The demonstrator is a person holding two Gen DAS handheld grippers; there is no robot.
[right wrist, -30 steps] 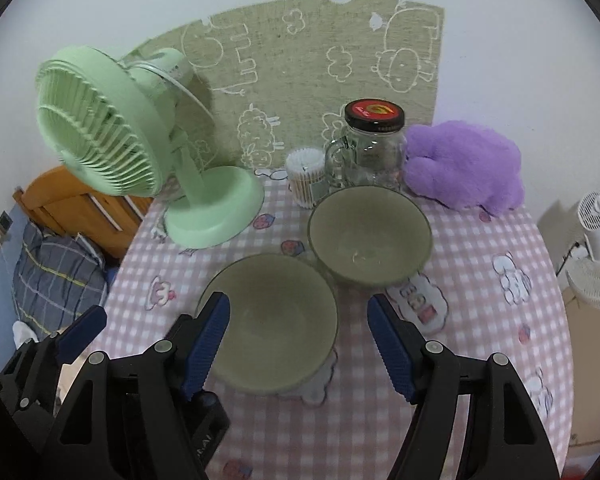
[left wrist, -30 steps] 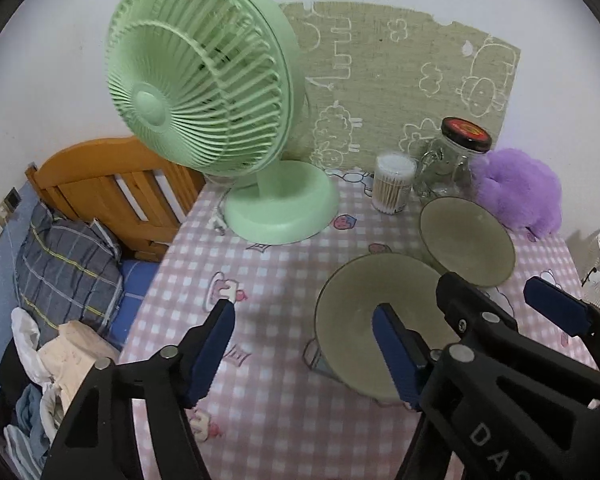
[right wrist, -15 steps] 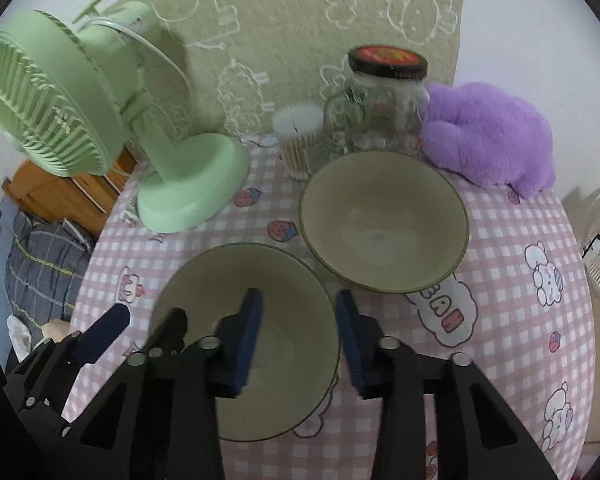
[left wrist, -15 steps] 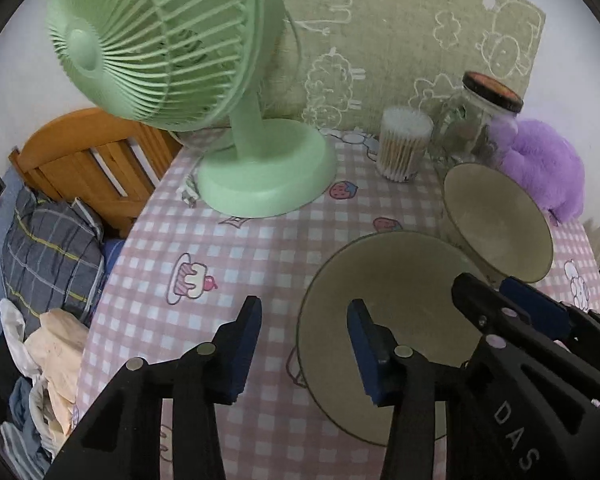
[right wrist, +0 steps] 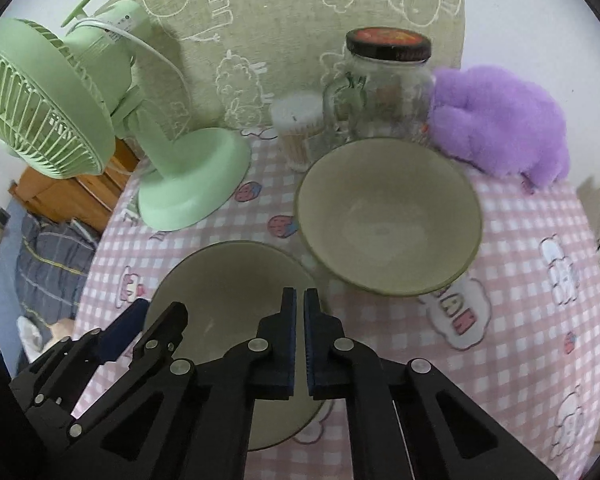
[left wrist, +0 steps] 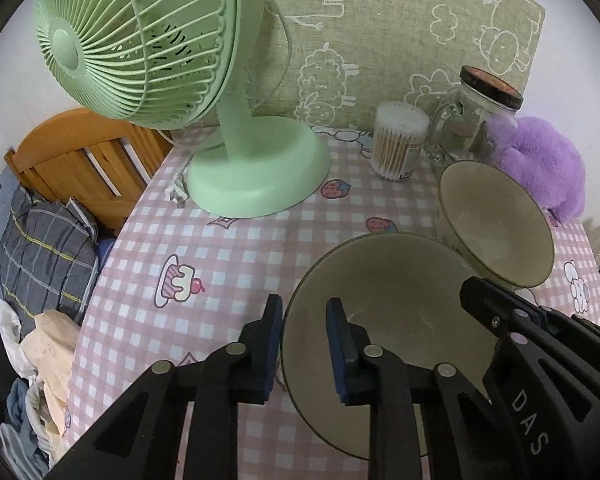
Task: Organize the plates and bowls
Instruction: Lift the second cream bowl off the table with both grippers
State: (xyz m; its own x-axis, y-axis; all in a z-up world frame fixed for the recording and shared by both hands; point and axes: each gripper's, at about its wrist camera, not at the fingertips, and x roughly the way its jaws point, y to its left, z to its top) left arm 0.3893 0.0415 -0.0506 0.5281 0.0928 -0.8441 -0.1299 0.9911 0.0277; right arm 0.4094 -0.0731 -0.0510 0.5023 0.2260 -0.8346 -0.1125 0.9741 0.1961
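In the left wrist view the left tongs (left wrist: pixel 303 344) sit at the lower middle of the frame, their blue pads closed on the near-left rim of the nearer olive-green ceramic bowl (left wrist: pixel 384 300), one pad outside the wall and one inside. The jaws have just been closing. The right tongs (right wrist: pixel 299 344), at the lower middle of the right wrist view, have also just been closing; their pads stand almost together across the right rim of the same bowl, though whether they actually pinch it is hard to tell. That bowl rests low on the pink-and-white checked tabletop (right wrist: pixel 532 312). The second olive-green ceramic bowl (right wrist: pixel 388 216) stands just beyond it, toward the upper right. Behind it are a glass jar with a dark lid (right wrist: pixel 384 88), a clear tub of cotton swabs (left wrist: pixel 398 142) and a purple plush toy (right wrist: pixel 500 124). A pale green desk fan (left wrist: pixel 160 60) fills the upper left.
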